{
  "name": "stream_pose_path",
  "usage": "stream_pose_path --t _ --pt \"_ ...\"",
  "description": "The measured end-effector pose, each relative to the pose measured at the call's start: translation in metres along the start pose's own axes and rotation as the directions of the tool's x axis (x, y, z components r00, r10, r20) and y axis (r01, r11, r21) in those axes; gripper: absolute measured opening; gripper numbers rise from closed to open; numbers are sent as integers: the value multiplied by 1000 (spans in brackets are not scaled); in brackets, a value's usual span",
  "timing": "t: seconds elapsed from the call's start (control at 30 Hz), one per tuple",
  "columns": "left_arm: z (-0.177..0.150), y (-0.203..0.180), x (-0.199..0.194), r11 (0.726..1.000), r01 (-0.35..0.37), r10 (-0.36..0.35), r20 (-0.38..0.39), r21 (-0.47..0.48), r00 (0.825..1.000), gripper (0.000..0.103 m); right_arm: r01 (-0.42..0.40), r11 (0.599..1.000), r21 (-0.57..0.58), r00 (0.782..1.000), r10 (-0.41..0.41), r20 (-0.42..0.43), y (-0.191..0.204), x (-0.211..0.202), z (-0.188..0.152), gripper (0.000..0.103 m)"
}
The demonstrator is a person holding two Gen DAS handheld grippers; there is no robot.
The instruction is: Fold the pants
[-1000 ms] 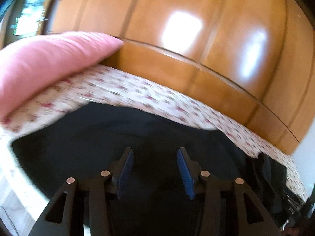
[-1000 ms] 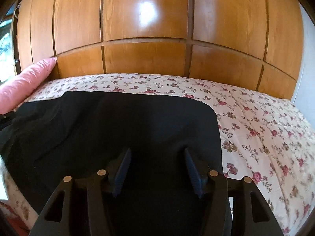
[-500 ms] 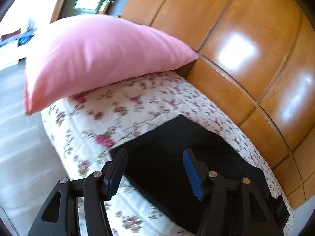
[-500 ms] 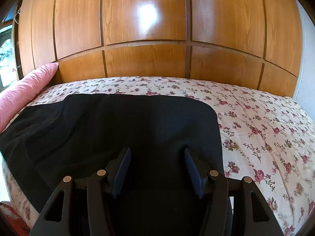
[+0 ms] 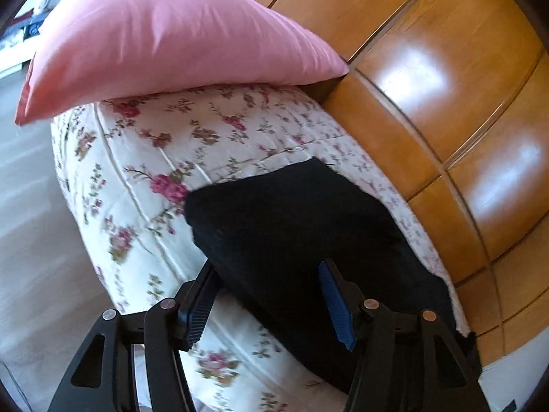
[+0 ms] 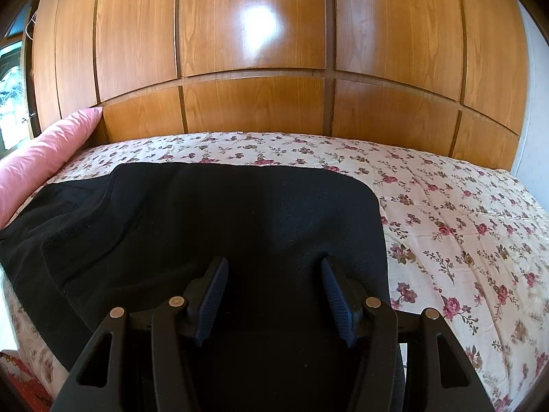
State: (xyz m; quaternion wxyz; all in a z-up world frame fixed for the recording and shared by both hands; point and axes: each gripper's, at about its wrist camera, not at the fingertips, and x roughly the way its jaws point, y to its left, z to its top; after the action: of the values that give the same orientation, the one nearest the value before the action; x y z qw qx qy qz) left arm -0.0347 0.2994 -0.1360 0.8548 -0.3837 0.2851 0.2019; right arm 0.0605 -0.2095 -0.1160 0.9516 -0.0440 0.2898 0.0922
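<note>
Black pants (image 6: 212,226) lie spread flat on a floral bedspread (image 6: 463,226). In the left wrist view one end of the pants (image 5: 291,226) lies near the bed's side edge. My left gripper (image 5: 267,302) is open, its jaws either side of the pants' near edge, left finger (image 5: 199,305) over the bedspread (image 5: 144,178). My right gripper (image 6: 274,295) is open and empty just above the middle of the pants.
A pink pillow (image 5: 164,37) lies at the head of the bed; it also shows at the left of the right wrist view (image 6: 41,158). A glossy wooden panel wall (image 6: 254,68) runs behind the bed. The floor (image 5: 31,240) lies beyond the bed's edge.
My left gripper has swung left from over the pants' middle to their end by the pillow and moved closer. The right gripper has stayed almost still, open.
</note>
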Motion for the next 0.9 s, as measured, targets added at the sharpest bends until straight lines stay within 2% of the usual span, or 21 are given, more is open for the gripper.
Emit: stream_pose_path --t 0.17,0.27,0.47,0.53,0.6,0.7,0.9 --pt "-2 -2 2 998 63 -63 -21 -21 998 59 -1 1000 1 1000 1 0 0 0 0 59" --pt "0 -2 6 991 123 -126 -43 -54 991 59 -1 1000 1 1000 1 1 0 0 0 59" --pt "13 -5 28 980 173 -180 -63 -97 982 59 -2 1000 1 1000 2 1 -1 0 0 59" --pt "12 -4 32 974 193 -200 -55 -116 978 54 -2 1000 2 1000 2 1 0 0 0 59" --pt "11 -1 34 973 193 -202 -58 -130 978 36 -2 1000 3 1000 2 2 0 0 0 59" --pt "10 10 32 957 232 -246 -64 -174 967 33 -1 1000 2 1000 1 3 0 0 0 59" --pt "13 12 35 946 261 -279 -67 -194 958 28 -2 1000 3 1000 2 5 0 0 0 59"
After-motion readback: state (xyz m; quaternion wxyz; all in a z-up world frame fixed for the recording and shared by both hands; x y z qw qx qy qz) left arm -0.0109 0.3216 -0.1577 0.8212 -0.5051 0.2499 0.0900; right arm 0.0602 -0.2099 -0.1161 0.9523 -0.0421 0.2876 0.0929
